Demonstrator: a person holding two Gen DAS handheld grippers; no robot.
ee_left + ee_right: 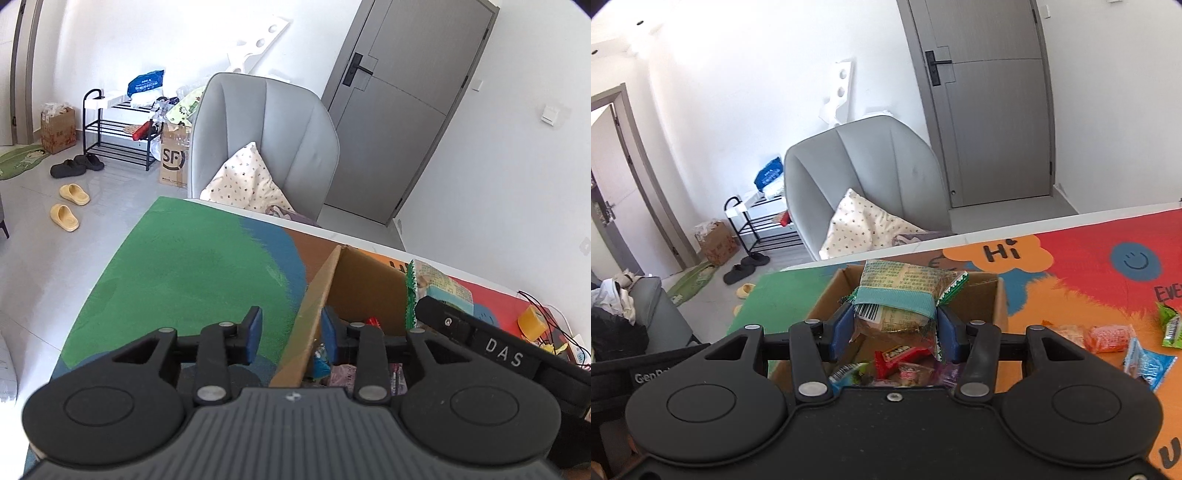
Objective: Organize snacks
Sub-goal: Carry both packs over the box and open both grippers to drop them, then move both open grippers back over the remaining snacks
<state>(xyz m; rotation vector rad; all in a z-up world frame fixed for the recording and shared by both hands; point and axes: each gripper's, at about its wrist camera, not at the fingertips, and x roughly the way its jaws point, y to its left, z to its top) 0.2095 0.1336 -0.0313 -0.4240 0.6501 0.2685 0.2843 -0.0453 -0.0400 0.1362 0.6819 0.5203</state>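
Partway: several snacks [901, 360] lie in the cardboard box [993, 306], right gripper [894, 334] pinches a green-edged packet [908, 291] over it, left gripper [291, 332] straddles the box's wall unclamped, loose packets [1126, 343] wait beside the box.

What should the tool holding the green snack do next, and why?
Probably open and drop it. The right tool is shut on the green snack, which hangs right above the open box, where other snacks already lie. More packets wait on the mat to the right.
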